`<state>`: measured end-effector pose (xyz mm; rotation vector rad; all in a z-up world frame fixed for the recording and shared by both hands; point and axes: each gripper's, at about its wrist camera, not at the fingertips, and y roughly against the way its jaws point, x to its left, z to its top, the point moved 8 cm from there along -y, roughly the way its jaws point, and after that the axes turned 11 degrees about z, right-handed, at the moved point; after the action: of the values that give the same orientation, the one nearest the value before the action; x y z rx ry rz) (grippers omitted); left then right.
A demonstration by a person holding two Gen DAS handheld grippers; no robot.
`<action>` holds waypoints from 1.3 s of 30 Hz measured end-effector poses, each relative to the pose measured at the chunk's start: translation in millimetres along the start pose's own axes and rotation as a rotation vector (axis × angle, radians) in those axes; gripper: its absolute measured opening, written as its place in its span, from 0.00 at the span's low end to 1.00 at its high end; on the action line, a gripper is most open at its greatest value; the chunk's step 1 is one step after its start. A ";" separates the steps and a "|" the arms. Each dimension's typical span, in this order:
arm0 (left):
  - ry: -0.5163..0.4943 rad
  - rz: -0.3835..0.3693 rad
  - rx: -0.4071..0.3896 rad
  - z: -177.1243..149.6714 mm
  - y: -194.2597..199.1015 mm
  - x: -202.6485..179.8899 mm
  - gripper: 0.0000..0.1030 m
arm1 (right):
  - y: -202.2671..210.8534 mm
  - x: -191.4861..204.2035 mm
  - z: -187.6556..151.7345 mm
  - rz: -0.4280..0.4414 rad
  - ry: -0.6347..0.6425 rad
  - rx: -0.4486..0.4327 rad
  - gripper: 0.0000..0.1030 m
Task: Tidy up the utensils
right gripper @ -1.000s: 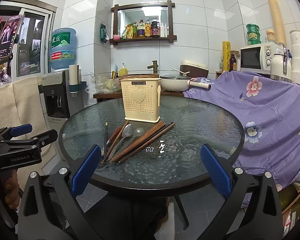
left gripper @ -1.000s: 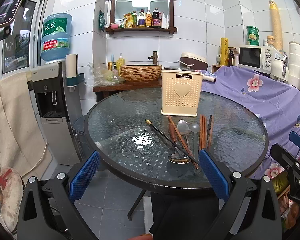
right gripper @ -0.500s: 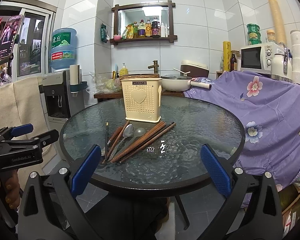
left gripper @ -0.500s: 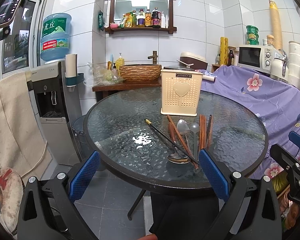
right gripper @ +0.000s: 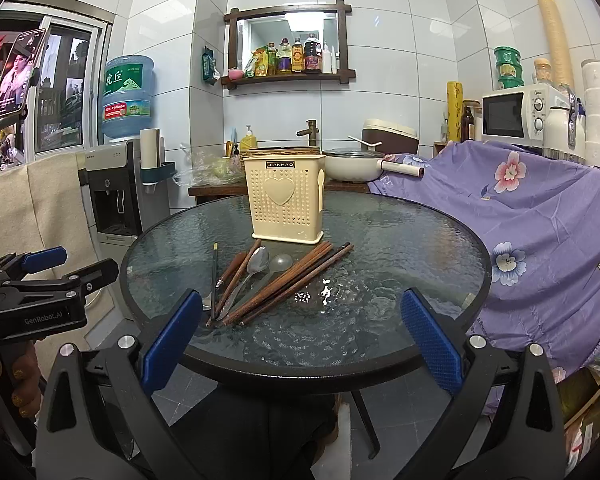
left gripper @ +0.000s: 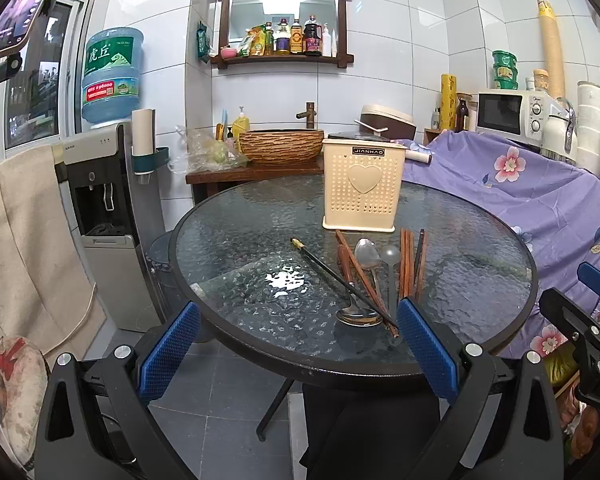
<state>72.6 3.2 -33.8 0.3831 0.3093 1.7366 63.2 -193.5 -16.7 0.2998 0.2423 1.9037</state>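
Both tongs are wide open and holding nothing, parked at the near edge of the round glass worktop [left gripper: 228, 240]: left tongs [left gripper: 298, 350], right tongs [right gripper: 300, 330]. The chopsticks [right gripper: 288, 282] and spoons [right gripper: 256, 266] lie loose in a bunch right in front of the cream holder [right gripper: 286, 200], which stands upright further back.
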 end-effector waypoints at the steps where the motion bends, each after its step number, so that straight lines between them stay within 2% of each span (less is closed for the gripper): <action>1: 0.000 0.000 0.000 -0.2 0.0 0.1 0.94 | -0.8 3.8 -0.5 0.001 0.001 0.000 0.95; 39: -0.001 -0.004 0.004 -2.0 0.6 -3.0 0.94 | -6.7 0.1 -9.1 0.006 -0.007 0.012 0.95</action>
<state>71.7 0.2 -35.6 0.3868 0.3127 1.7321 66.2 -191.3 -27.4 0.3149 0.2487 1.9071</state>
